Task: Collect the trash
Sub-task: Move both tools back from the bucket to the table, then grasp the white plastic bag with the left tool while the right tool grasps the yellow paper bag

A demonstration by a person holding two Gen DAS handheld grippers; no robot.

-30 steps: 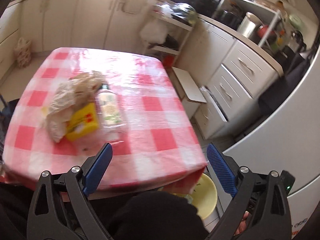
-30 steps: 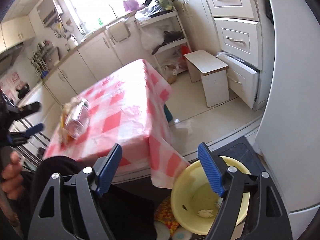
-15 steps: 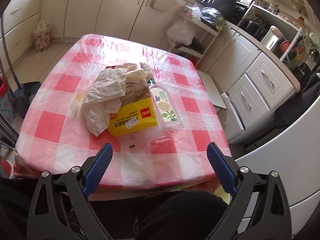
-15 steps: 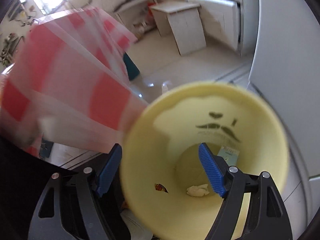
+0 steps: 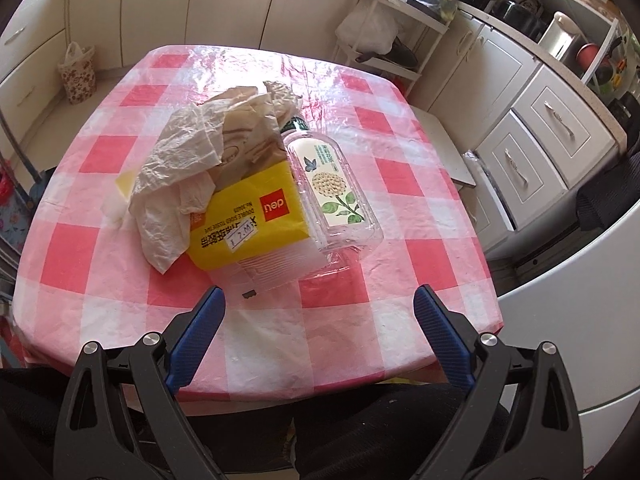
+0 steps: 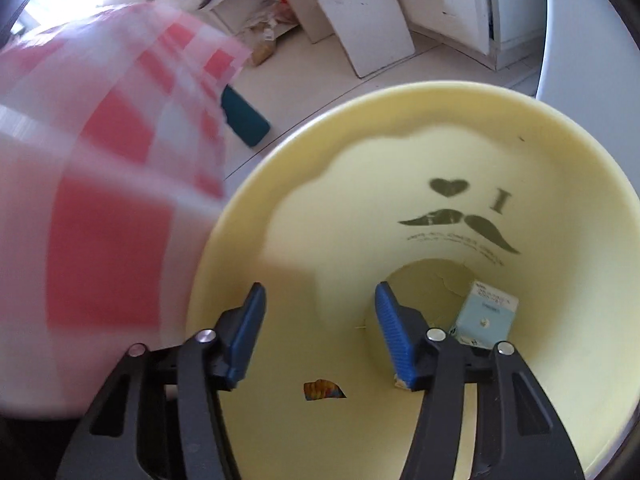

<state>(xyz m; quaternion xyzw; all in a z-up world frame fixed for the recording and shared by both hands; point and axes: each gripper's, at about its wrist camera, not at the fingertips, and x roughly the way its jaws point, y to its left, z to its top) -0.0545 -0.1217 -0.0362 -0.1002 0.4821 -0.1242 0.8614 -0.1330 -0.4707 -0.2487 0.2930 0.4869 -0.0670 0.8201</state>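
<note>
Checkered tablecloth (image 5: 248, 336) carries trash before white kitchen cabinets (image 5: 548, 140); left gripper (image 5: 320, 312) gapes wide, right gripper (image 6: 320, 320) gapes inside the yellow bin (image 6: 560, 160).

Two identical handheld grippers. The left gripper (image 5: 318, 306) has matte black plastic arms with triangular cut-outs, round silver screw heads at the pivots, and two bright blue fingers (image 5: 438, 334) with finely ribbed pads. The right gripper (image 6: 320, 308) matches it: black angular frame, silver screws, ribbed blue fingers (image 6: 394, 338). Black clothing fills the near edge below the left gripper.
</note>
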